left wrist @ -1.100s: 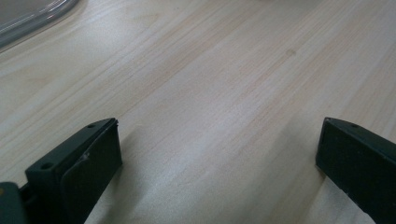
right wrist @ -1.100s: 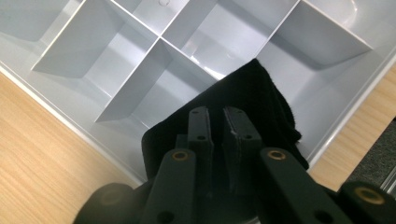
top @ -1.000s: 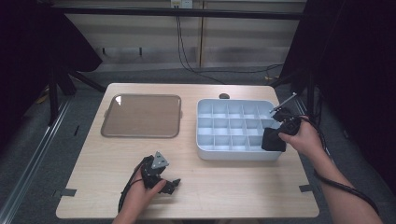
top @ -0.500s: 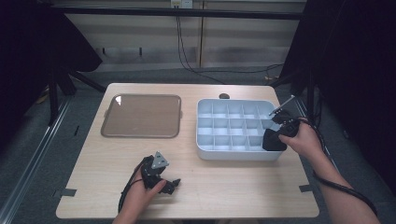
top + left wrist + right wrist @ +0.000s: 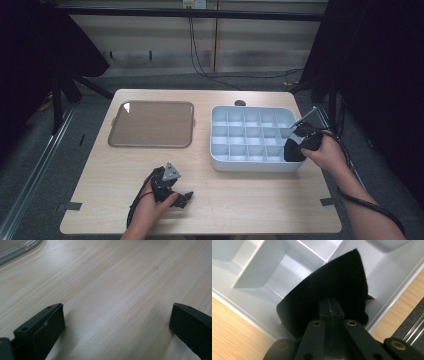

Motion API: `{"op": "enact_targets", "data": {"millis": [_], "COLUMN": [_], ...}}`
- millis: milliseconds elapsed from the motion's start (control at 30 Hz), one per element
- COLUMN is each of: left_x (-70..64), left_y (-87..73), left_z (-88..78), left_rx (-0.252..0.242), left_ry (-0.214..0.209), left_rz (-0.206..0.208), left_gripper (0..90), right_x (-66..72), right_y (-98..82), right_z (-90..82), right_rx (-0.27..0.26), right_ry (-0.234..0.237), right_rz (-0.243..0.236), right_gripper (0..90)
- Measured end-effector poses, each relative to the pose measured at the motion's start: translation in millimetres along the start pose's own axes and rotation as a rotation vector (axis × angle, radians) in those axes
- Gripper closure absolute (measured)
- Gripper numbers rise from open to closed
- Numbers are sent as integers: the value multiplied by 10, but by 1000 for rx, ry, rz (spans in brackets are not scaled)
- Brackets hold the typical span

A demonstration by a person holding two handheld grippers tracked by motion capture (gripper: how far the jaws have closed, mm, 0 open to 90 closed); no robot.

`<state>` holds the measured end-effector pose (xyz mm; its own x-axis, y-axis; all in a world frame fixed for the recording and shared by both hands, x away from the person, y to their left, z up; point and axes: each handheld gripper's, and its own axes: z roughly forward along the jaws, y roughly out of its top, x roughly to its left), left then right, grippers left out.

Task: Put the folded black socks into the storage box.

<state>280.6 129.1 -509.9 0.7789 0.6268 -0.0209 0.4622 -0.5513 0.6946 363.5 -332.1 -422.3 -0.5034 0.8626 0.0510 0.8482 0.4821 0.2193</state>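
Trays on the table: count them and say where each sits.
2. A flat brown tray lies on the table's left half; a white compartment tray sits on the right half, where the right gripper holds a black cloth over its near-right corner.

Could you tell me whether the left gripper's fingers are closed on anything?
No, the left gripper has its fingers wide apart over bare wooden table.

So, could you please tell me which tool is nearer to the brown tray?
Left. The left tool rests on the table just in front of the brown tray. The right tool is across the table at the divided bin, pinching a black cloth.
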Motion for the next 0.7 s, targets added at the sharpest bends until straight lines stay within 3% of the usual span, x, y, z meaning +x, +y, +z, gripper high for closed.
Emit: {"op": "enact_targets", "data": {"millis": [700], "left_x": [0], "left_y": [0], "left_z": [0], "left_rx": [0], "left_ry": [0], "left_rz": [0], "left_gripper": [0], "right_x": [-45], "right_y": [-71], "right_z": [131], "right_rx": [8], "right_ry": [15], "right_rz": [20], "right_gripper": [900]}}
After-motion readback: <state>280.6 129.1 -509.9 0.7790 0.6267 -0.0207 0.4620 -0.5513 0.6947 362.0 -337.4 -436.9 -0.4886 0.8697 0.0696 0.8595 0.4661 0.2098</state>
